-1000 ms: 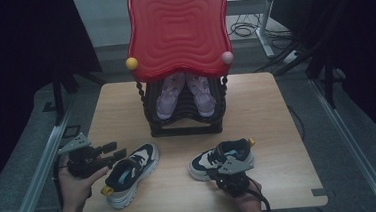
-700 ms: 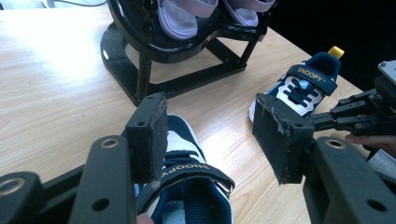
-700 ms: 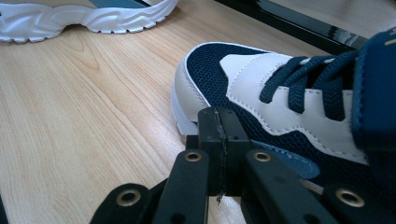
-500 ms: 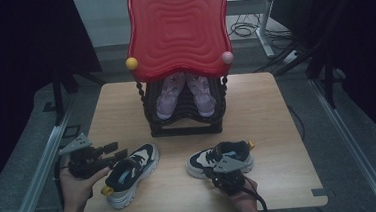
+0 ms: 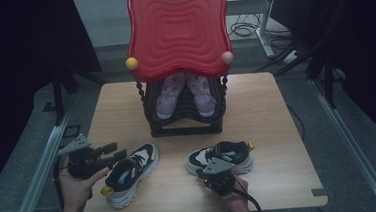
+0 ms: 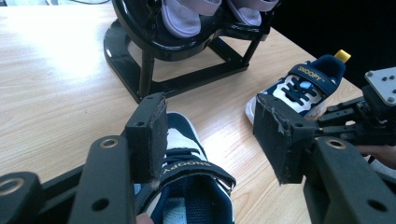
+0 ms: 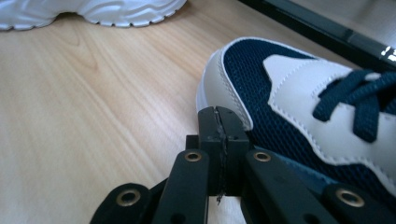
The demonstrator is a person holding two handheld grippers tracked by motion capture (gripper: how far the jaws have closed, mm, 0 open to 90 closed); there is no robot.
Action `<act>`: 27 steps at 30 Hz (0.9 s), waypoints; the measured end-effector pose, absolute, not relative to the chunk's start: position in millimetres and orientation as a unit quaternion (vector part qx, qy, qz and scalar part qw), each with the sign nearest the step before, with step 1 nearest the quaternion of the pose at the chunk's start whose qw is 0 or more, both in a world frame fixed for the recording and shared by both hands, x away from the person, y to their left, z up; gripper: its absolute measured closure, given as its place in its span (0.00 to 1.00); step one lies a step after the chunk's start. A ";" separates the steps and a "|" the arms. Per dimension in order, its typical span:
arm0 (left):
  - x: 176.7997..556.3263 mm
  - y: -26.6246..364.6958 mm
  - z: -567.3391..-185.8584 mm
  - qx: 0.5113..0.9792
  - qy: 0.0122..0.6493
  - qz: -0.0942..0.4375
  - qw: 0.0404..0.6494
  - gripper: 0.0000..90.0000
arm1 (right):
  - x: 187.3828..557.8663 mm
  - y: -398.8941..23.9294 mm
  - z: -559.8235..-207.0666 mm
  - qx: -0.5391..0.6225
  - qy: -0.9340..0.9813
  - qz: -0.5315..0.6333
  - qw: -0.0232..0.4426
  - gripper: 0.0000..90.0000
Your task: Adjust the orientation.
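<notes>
Right sneaker (image 5: 221,158) lies on the tabletop (image 5: 266,110) near its front edge, long axis across, toe toward the left sneaker (image 5: 129,173), which angles from front-left to rear-right. Right gripper (image 7: 219,140), jaws pressed together with nothing between, sits against its toe. Left gripper (image 6: 210,135), jaws spread, hovers over the left sneaker. Behind, a black rack (image 5: 184,120) holds lilac sandals (image 5: 185,93).

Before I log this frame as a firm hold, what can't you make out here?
- Right gripper, right gripper view: jaws are shut beside the right sneaker; whether they pinch its edge is hidden by the jaws.
- Left sneaker, left gripper view: heel cut off by the bottom edge.
- Lilac shoes, high view: upper parts hidden by the red panel.
</notes>
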State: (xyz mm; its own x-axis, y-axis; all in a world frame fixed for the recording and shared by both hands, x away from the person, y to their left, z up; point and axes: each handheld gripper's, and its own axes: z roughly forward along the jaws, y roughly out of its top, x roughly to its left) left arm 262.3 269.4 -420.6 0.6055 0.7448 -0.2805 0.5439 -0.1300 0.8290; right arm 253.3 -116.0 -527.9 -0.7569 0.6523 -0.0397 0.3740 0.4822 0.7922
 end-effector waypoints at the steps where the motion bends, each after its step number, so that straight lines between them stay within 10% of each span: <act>1: 262.4 269.4 -420.7 0.745 0.432 0.101 0.498 0.50 | 254.3 -113.4 -527.8 0.304 0.843 0.408 0.176 1.00; 27: 262.0 270.2 -420.6 0.746 0.432 0.099 0.497 0.50 | 254.0 -103.1 -510.5 0.296 0.832 0.435 0.176 1.00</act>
